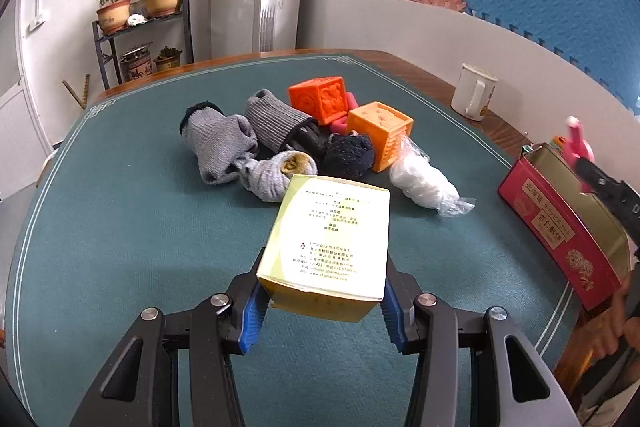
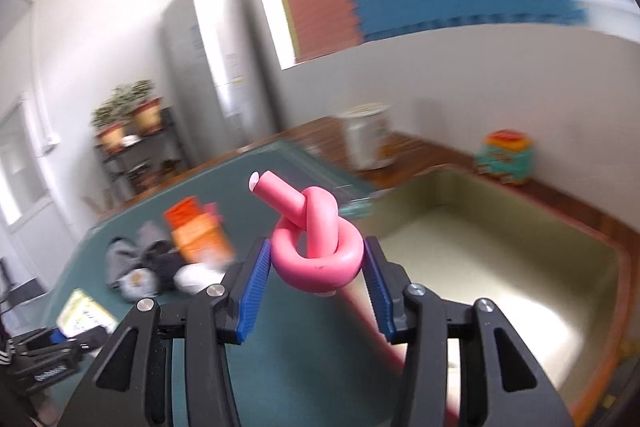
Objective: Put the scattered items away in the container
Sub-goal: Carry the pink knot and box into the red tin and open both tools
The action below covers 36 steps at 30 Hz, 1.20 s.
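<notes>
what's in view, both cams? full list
box: 1, yellow-green, held off the mat
foam knot: 1, pink, held near tin
tin: 1, red, open, mat's right edge
socks: several, grey and black, mid-mat pile
cubes: 2, orange, behind socks
bag: 1, clear, right of pile
mug: 1, white, wooden rim
mat: 1, green
left gripper: shut on box
right gripper: shut on foam knot

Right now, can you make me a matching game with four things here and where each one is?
Things:
1. yellow box
2. pink foam knot
3. white mug
4. orange cubes

Places:
A. on the wooden table edge
B. in the left gripper
C. in the pile with the socks
D. in the right gripper

Pairs: 1-B, 2-D, 3-A, 4-C
</notes>
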Motion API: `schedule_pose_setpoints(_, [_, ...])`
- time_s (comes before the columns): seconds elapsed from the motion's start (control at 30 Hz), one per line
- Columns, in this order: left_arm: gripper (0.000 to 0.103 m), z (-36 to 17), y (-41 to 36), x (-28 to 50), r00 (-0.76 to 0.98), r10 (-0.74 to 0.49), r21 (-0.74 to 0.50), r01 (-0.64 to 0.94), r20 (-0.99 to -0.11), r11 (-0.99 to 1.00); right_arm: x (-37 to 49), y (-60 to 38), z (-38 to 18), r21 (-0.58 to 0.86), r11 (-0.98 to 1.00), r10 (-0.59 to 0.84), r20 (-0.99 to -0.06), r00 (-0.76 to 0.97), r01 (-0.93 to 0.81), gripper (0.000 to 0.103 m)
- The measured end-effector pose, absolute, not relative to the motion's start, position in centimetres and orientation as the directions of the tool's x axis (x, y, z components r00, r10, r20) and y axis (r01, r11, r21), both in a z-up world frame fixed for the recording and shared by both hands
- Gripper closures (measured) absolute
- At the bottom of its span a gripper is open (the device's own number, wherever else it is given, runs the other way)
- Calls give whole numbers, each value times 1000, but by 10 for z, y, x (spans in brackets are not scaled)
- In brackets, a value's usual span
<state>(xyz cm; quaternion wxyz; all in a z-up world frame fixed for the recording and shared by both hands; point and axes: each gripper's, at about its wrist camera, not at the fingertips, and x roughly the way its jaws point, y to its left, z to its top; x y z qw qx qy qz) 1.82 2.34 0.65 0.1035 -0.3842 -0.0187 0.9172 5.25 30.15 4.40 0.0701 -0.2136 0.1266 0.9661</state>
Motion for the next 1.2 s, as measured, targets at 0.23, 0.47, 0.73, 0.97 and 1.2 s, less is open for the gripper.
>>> schedule_pose_setpoints(0.23, [52, 9, 40, 23, -676, 235, -124, -209, -698, -970, 75, 331, 39, 161, -938, 207, -454, -867, -308, 52])
schedule_pose_setpoints(0.47, [52, 12, 61, 26, -665, 262, -129, -243, -700, -961, 87, 352, 39, 175, -915, 255, -447, -858, -363, 38])
schedule_pose_setpoints(0.73, [52, 19, 87, 27, -658, 284, -117, -286, -697, -951, 100, 371, 36, 208, -898, 272, -433, -859, -389, 37])
schedule_pose_setpoints(0.97, [52, 31, 123, 25, -650, 324, -103, -354, -688, -930, 107, 387, 30, 237, -886, 271, -434, -859, -399, 37])
schedule_pose_setpoints(1.2, [53, 48, 174, 21, -633, 396, -99, -451, -665, -887, 119, 401, 32, 231, -875, 305, -419, -855, -425, 37])
